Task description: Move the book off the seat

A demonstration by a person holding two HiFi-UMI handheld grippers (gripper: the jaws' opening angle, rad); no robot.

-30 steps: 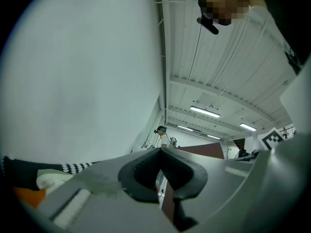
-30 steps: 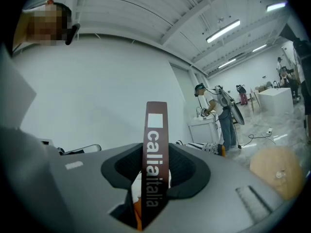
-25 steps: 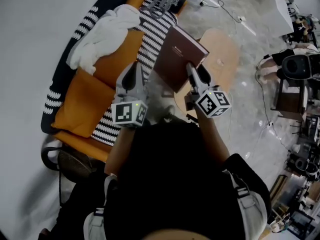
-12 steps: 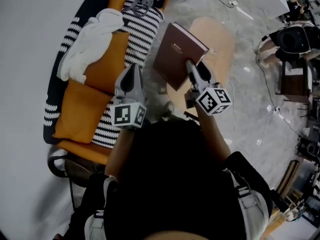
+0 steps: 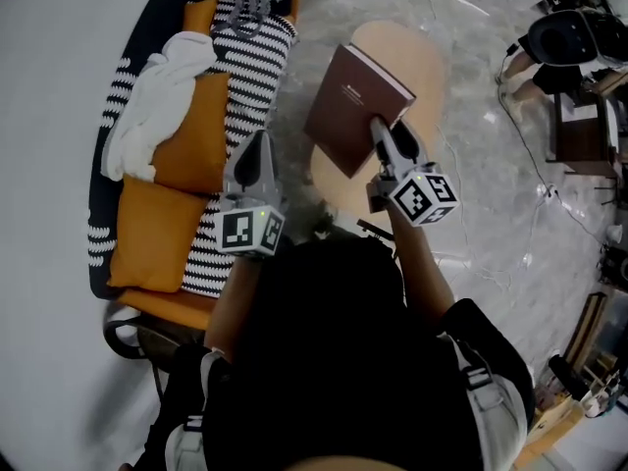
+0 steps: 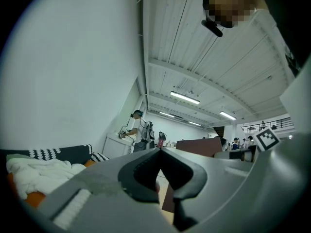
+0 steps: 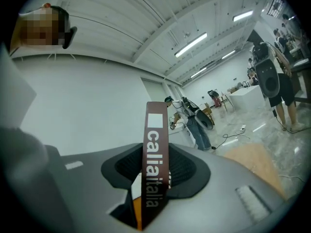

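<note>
Both hands have swung away from the sofa (image 5: 209, 253). Our right hand-held gripper (image 5: 379, 128) stays clamped on the brown book (image 5: 353, 101), now over the round wooden tabletop (image 5: 420, 55), clear of the seat. Our left hand-held gripper (image 5: 257, 140) is closed on nothing.

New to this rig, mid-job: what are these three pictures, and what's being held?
No robot: a person holds a two-jaw gripper in each hand. The downward picture comes from a head camera; the other two cameras ride on the grippers, looking along their jaws. The right gripper is shut on the brown book, seen over a round wooden table. The left gripper is shut, empty. Left of it: the seat with orange cushions and a white cloth.
</note>
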